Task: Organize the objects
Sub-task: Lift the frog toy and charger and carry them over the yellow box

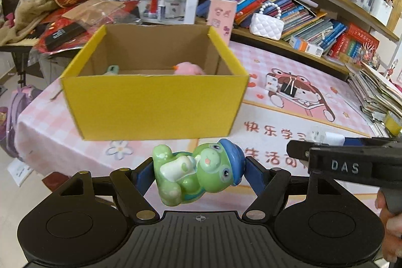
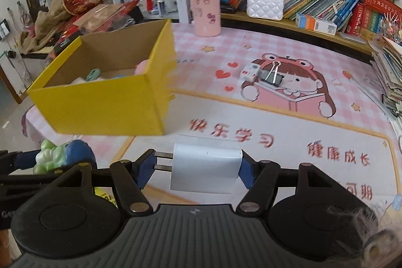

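My left gripper (image 1: 198,167) is shut on a green frog toy with a blue cap (image 1: 198,172) and holds it above the pink mat, just in front of the yellow cardboard box (image 1: 155,107). The box holds a pink toy (image 1: 189,68) and a mint-green item (image 1: 111,69). My right gripper (image 2: 194,167) is shut on a white plug charger (image 2: 206,167), its prongs against the left pad. The box (image 2: 100,104) is ahead to its left. The frog toy (image 2: 62,155) also shows at the left edge of the right wrist view.
A small white box (image 2: 250,72) and a black binder clip (image 2: 272,77) lie on the mat (image 2: 276,132) to the right. A pink cylinder (image 2: 204,10) stands behind the box. Bookshelves, a white purse (image 2: 265,6) and a paper stack (image 2: 389,72) border the back and right.
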`<move>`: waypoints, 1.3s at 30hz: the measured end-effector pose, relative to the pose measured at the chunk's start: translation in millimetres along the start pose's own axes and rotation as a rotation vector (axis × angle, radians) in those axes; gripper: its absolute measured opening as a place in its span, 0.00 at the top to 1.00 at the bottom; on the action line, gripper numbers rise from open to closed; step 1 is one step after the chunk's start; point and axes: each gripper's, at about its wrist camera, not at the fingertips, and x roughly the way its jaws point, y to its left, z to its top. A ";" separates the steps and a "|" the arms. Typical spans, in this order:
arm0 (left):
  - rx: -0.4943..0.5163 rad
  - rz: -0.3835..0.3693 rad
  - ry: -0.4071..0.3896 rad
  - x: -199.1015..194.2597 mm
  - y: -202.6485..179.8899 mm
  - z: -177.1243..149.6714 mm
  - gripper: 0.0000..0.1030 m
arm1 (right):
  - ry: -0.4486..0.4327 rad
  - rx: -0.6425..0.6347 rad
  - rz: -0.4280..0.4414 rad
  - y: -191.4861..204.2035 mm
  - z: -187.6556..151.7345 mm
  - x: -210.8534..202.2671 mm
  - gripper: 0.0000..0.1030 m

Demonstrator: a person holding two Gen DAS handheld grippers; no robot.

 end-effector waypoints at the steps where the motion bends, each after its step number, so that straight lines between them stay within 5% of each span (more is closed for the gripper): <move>1: -0.003 0.001 0.001 -3.1 4.7 -2.4 0.27 | 0.002 -0.003 0.002 5.3 -3.0 -1.9 0.36; 21: -0.028 0.050 -0.055 -67.9 84.9 -34.7 0.27 | 0.000 -0.052 0.070 111.3 -42.6 -27.9 0.36; 39: -0.035 0.043 -0.154 -85.1 107.7 -16.6 0.27 | -0.130 -0.086 0.039 131.4 -19.8 -41.0 0.36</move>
